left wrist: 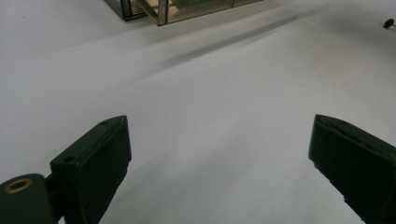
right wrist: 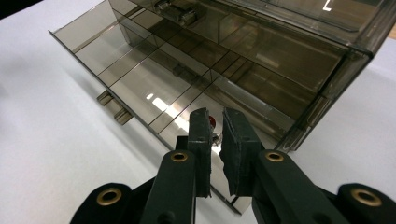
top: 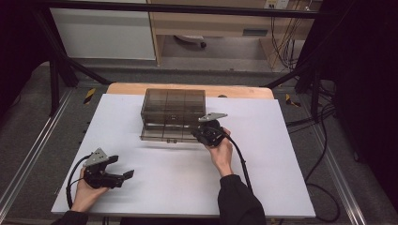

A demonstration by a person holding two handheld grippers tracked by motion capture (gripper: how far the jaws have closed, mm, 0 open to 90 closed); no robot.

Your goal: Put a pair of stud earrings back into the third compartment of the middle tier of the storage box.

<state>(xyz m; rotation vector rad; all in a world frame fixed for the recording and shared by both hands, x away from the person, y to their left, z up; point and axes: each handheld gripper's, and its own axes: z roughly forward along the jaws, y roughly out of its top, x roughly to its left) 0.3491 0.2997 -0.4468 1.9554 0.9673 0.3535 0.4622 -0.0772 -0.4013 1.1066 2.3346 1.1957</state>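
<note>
1. Two grippers were in play: the right gripper (top: 202,133) sat at the near right corner of the smoky drawer box (top: 173,105), and the left gripper (top: 123,176) rested low on the white table (top: 263,159), well apart from the box
2. One small red part with thin wire legs (right wrist: 213,124) was clamped between the right gripper's jaws, which stood nearly together; in the right gripper view it hung over the rightmost compartment of the pulled-out bottom drawer (right wrist: 116,60)
3. Judged from that pose, the step in hand was placing this part into a compartment of the open drawer
4. The next move would call for lowering the tips inside the compartment walls, clear of the dividers, and only then parting the jaws, since the part is tiny and light and could bounce out or cling to a pad
5. The left gripper's jaws stood wide apart with nothing between them, only bare table
6. Counted: one drawer box with one drawer pulled out, one red part in the grip, and one more small dark part (left wrist: 388,22) lying on the table off to the side in the left gripper view; whether it was the same kind could not be told
7. No other part could be made out in the drawer's compartments
</note>
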